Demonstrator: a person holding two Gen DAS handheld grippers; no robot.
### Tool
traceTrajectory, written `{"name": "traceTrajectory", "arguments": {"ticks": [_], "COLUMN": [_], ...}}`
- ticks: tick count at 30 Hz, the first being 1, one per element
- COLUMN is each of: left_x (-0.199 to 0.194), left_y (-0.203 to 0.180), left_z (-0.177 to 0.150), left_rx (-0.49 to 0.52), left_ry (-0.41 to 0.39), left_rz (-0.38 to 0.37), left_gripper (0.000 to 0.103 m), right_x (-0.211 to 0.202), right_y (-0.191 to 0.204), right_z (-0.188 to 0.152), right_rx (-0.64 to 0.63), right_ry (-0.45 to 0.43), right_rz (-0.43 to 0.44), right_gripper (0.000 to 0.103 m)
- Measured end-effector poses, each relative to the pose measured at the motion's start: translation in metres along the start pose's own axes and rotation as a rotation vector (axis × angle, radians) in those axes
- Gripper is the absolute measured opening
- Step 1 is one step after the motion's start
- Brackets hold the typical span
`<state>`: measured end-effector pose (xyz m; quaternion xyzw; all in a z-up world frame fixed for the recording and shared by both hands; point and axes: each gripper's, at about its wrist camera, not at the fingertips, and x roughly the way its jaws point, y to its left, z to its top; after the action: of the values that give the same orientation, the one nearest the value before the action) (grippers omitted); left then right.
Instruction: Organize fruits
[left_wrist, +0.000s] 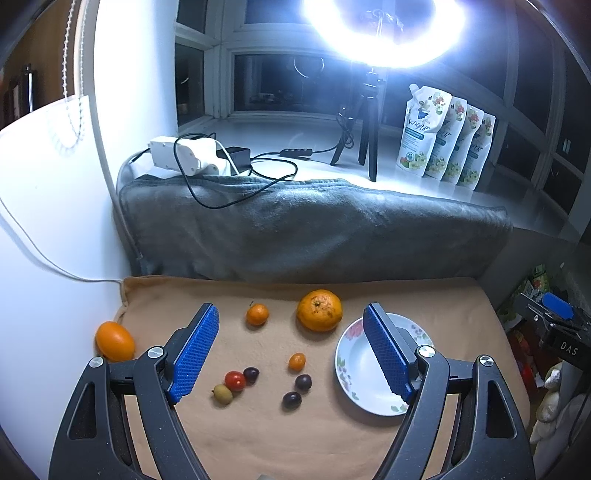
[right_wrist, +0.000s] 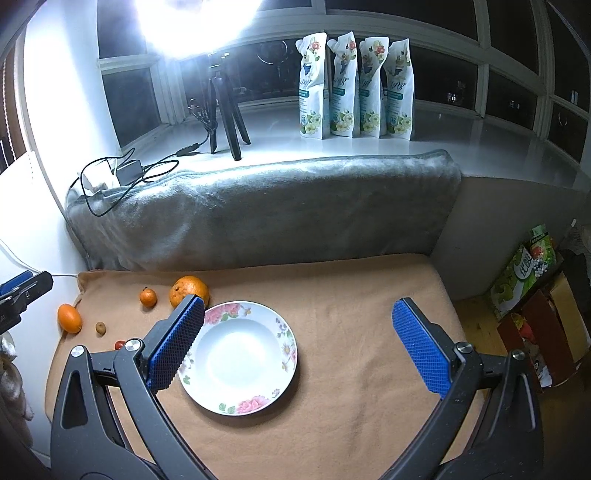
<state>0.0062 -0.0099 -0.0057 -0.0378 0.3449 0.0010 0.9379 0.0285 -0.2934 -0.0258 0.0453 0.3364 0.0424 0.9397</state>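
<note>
Fruits (left_wrist: 266, 354) scattered between wide-open, empty left gripper (left_wrist: 291, 350), plate (right_wrist: 240, 356) beside wide-open, empty right gripper (right_wrist: 299, 347).

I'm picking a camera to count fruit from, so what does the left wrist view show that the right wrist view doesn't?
Left wrist only: three dark grapes, a kumquat and a power strip.
Right wrist only: a fruit carton beside the table.
Both: the floral plate, still empty, the large orange, the small tangerine, and four standing pouches.
</note>
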Motion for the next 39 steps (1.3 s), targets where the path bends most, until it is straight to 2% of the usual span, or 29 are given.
{"name": "traceTrajectory", "arguments": {"ticks": [39], "left_x": [0.002], "left_y": [-0.001], "left_z": [0.003], "left_rx": [-0.010], "left_ry": [0.006], "left_rz": [-0.004], "left_gripper": [0.081], "right_x": [0.012], "right_y": [0.008], "right_z": [0.002], "right_rx": [-0.007], "right_ry": [0.020], "right_rz": [0.021], "right_gripper": [0.103]}}
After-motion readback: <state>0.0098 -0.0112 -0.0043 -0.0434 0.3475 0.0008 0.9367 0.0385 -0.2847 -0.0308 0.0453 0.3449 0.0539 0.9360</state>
